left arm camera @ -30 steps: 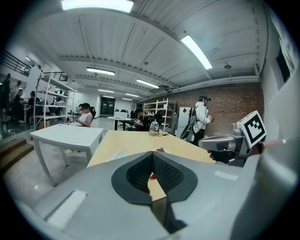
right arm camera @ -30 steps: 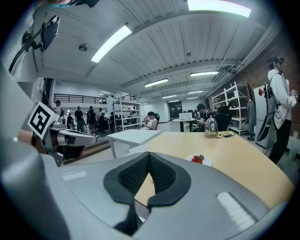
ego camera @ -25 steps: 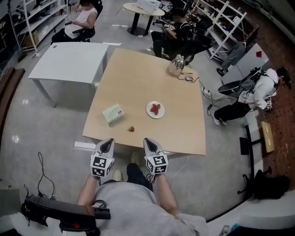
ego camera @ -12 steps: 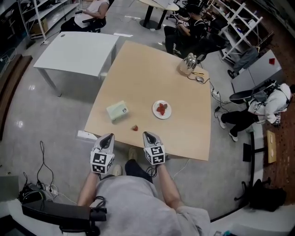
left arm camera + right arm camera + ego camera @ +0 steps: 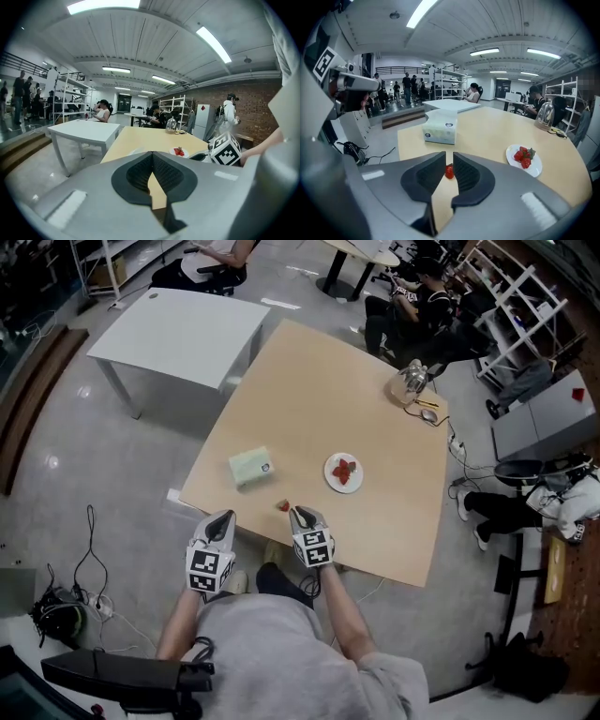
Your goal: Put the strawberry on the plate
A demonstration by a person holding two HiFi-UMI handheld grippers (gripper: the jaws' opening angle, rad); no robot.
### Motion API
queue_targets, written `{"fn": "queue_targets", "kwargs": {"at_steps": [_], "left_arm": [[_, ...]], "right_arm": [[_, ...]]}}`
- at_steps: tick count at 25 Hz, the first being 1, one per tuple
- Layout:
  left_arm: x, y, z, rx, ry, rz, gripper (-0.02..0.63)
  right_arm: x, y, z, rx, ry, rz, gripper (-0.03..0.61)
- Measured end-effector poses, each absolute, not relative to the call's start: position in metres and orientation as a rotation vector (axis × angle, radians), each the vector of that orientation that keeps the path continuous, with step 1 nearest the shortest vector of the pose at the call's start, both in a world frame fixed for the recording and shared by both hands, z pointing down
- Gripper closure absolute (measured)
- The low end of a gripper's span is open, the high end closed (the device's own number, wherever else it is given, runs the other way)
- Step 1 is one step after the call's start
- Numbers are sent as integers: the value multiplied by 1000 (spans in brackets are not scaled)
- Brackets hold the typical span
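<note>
A lone red strawberry [image 5: 283, 506] lies on the tan table [image 5: 309, 399] close to its near edge. In the right gripper view this strawberry [image 5: 449, 171] shows through the narrow gap of my right gripper [image 5: 448, 161], whose jaws are opening; the pads do not touch it. From the head view the right gripper [image 5: 301, 515] hovers just right of the berry. The white plate [image 5: 331, 477] with other strawberries sits further in and to the right; the plate [image 5: 536, 171] is also in the right gripper view. My left gripper [image 5: 220, 520] hangs before the table edge, shut and empty.
A pale green tissue box [image 5: 249, 466] lies left of the plate. A glass jar [image 5: 411, 382] and small items stand at the far right corner. A white table [image 5: 178, 334] stands to the left. People sit at the back. Cables [image 5: 84, 568] lie on the floor.
The person has stepped closer to the table. Both grippers have moved forward, and the right one now reaches the table edge beside the loose strawberry.
</note>
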State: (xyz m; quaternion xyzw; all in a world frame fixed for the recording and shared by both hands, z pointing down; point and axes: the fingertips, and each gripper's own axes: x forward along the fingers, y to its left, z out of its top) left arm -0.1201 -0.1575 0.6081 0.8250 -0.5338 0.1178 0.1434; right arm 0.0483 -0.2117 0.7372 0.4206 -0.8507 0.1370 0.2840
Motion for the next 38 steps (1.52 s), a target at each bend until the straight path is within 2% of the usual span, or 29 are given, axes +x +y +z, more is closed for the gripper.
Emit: {"fn": "queue_targets", "kwargs": {"at_steps": [21,31,38], "left_arm": [[-140,-163,616,2242,-1669,359,594],[-154,-161,619,2187,-1719,368,594],[-156,-163,620,2181,-1729,366,594]], "right_arm": [[30,-229,811,866,-2177,437,395],[28,-234,831,808,-2143,418,394],[28,-241,831,812,-2141,384,429]]}}
